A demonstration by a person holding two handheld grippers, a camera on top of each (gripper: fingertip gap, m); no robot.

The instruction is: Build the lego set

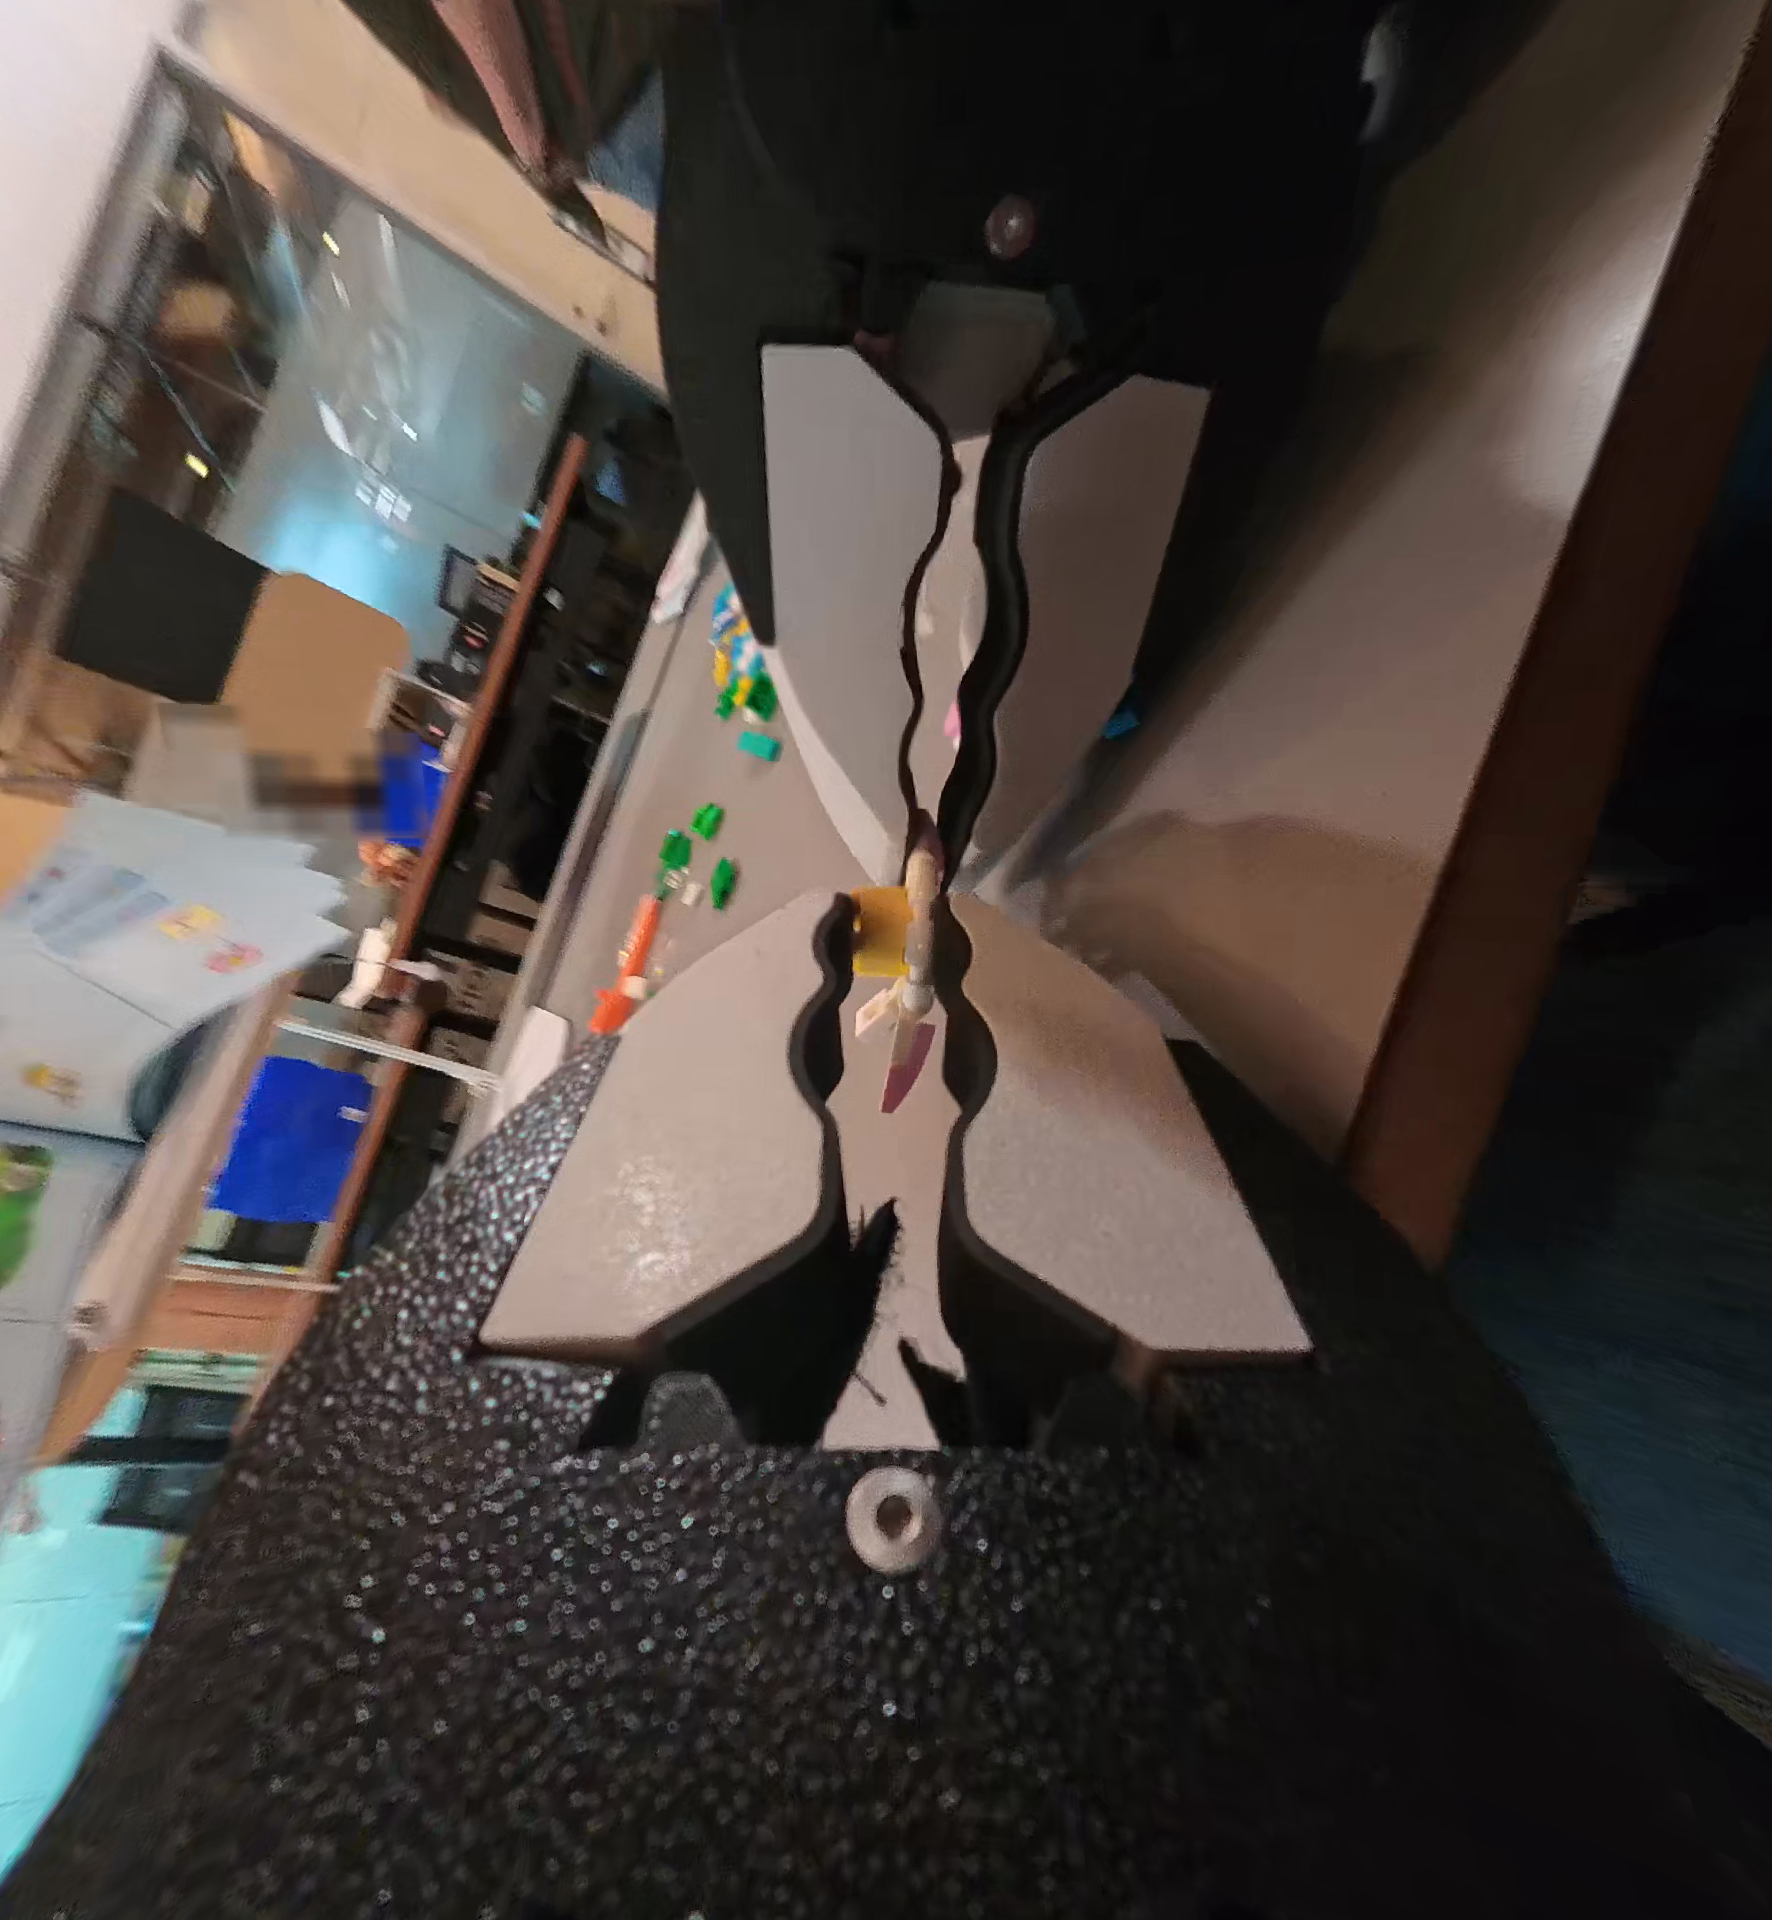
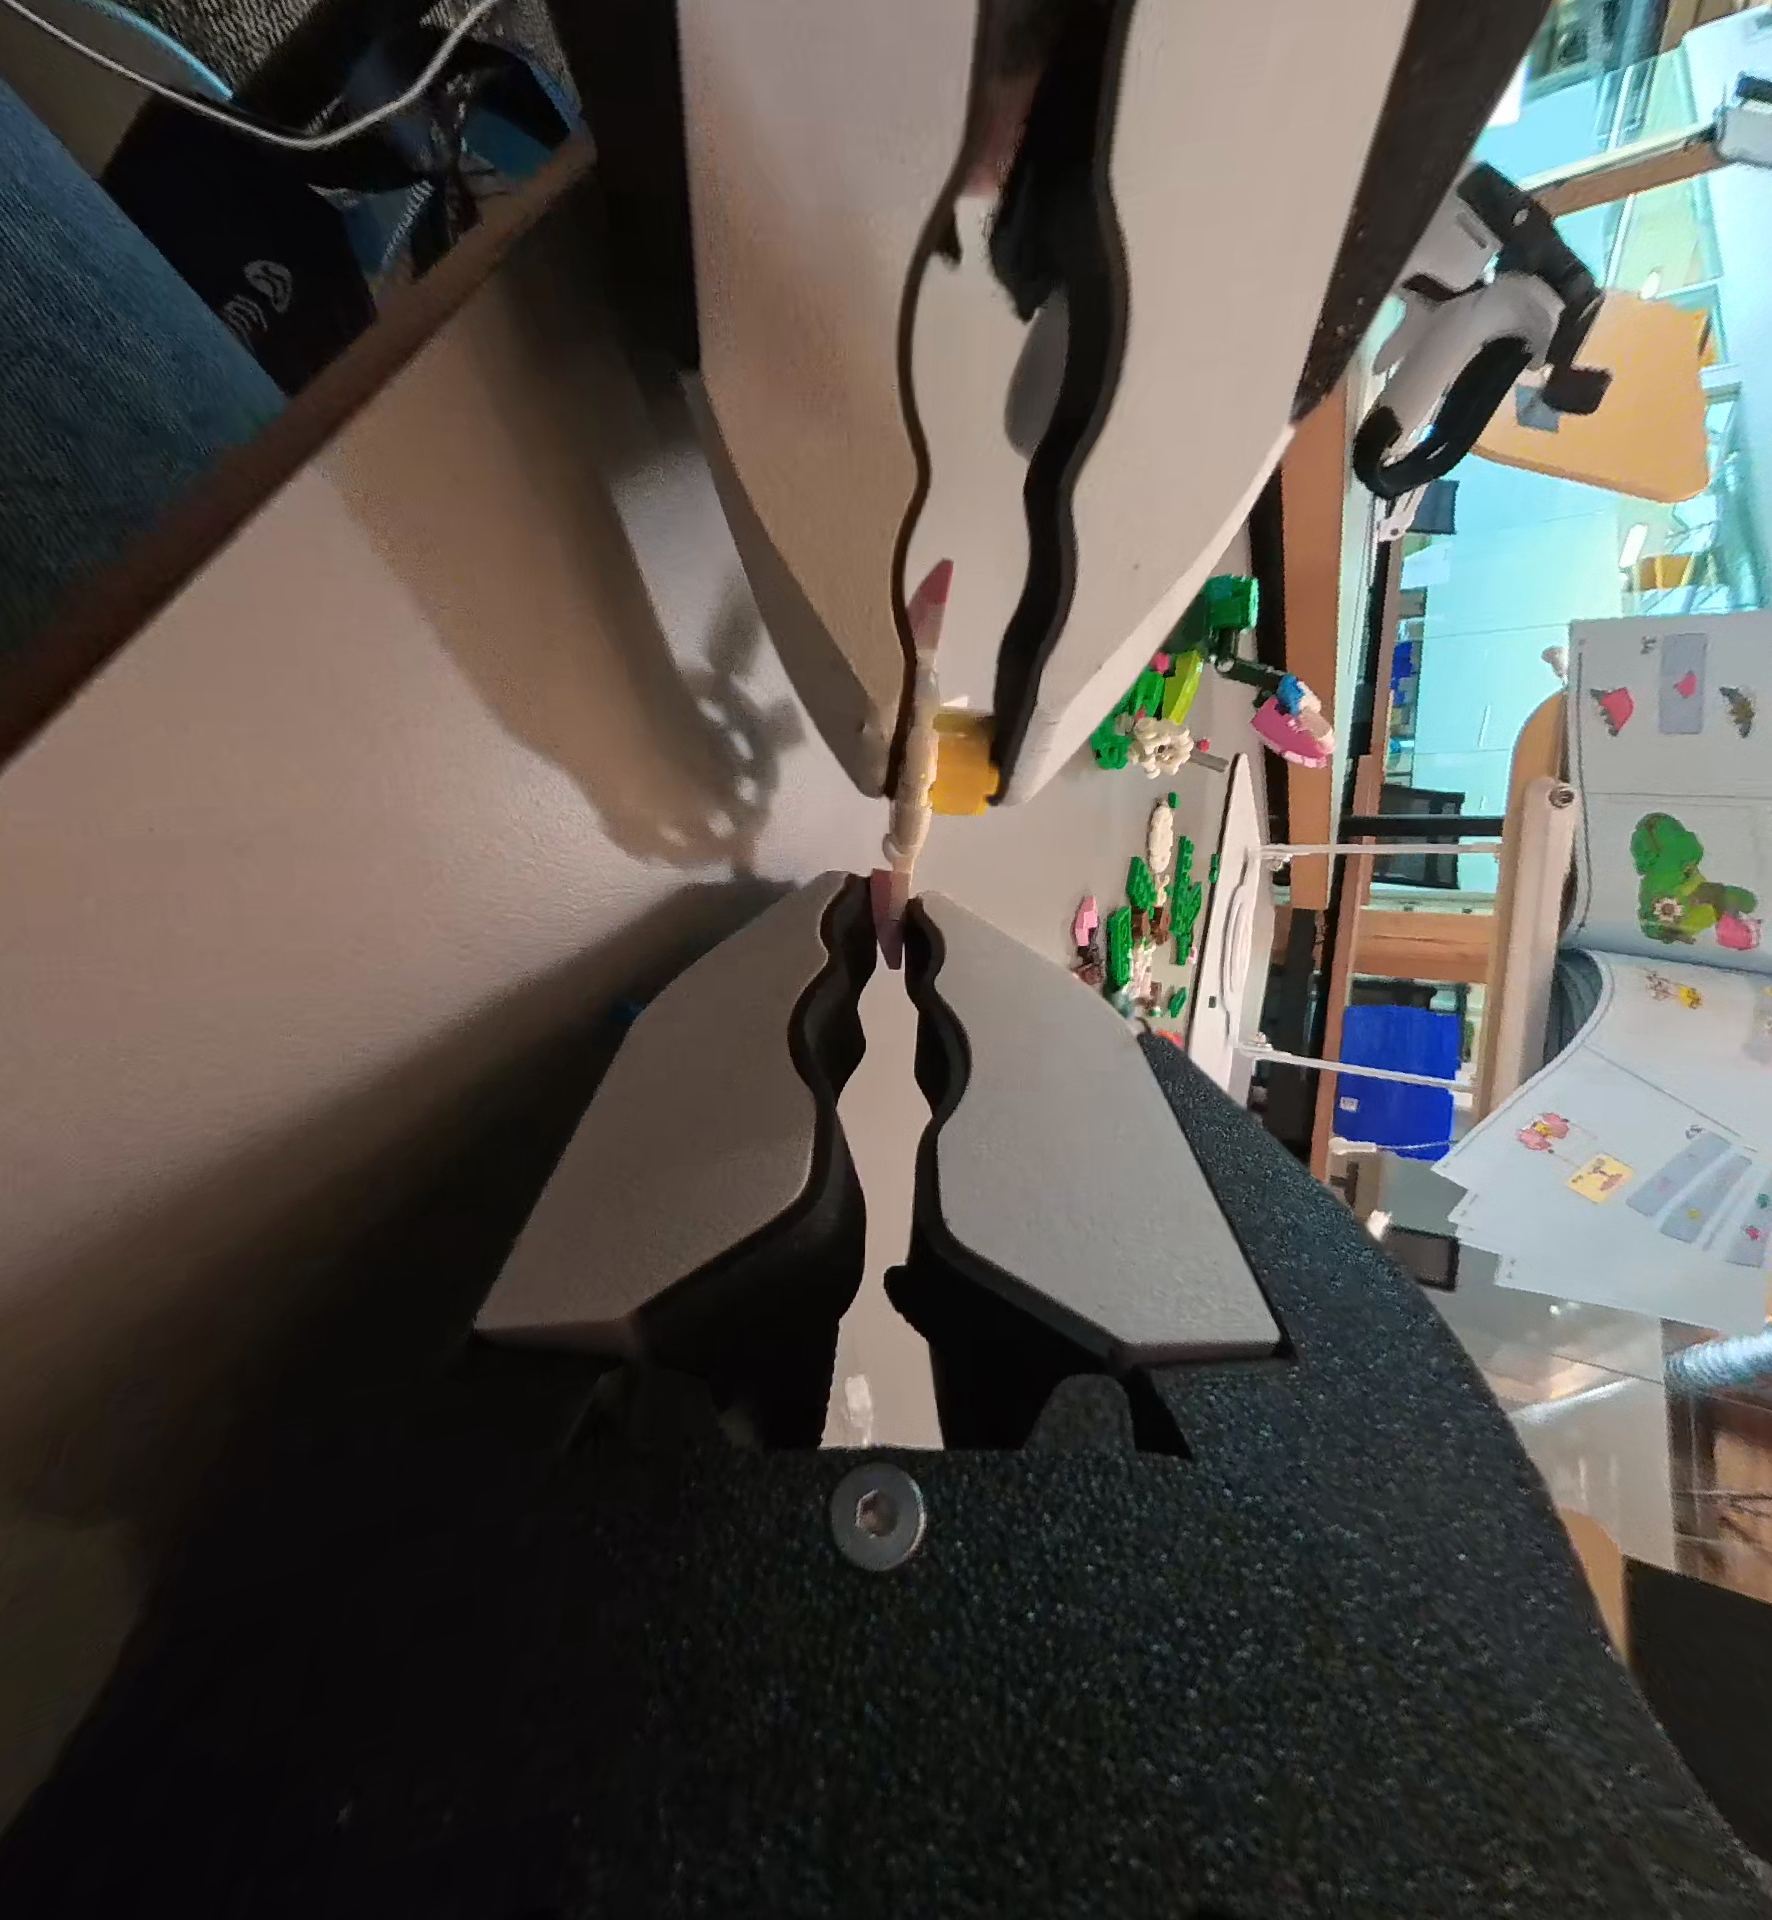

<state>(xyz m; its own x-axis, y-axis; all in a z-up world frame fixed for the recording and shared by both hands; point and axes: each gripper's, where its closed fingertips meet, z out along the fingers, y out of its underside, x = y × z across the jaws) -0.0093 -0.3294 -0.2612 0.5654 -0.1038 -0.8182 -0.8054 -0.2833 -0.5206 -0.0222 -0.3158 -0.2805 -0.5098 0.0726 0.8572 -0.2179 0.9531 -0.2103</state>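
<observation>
The two grippers meet tip to tip over the pale table [image 2: 394, 779] with a small Lego flower between them. The flower has a yellow round centre [image 1: 880, 930], a thin cream disc [image 1: 920, 914] and pink petals [image 1: 908, 1070]. My left gripper [image 1: 892, 925] is shut on the flower at the yellow centre; in the right wrist view it comes in from the top [image 2: 939, 779] around the yellow centre [image 2: 960, 774]. My right gripper [image 2: 887, 899] is shut on one pink petal [image 2: 887, 930] at the flower's edge; in the left wrist view it comes from above [image 1: 932, 847].
Loose green bricks [image 1: 700, 852] and an orange piece [image 1: 633, 956] lie farther off on the table. Built green plant parts [image 2: 1162, 914] and a pink flower [image 2: 1292, 722] stand near the open instruction booklet [image 2: 1692, 935]. The table's wooden edge [image 1: 1588, 623] is close by.
</observation>
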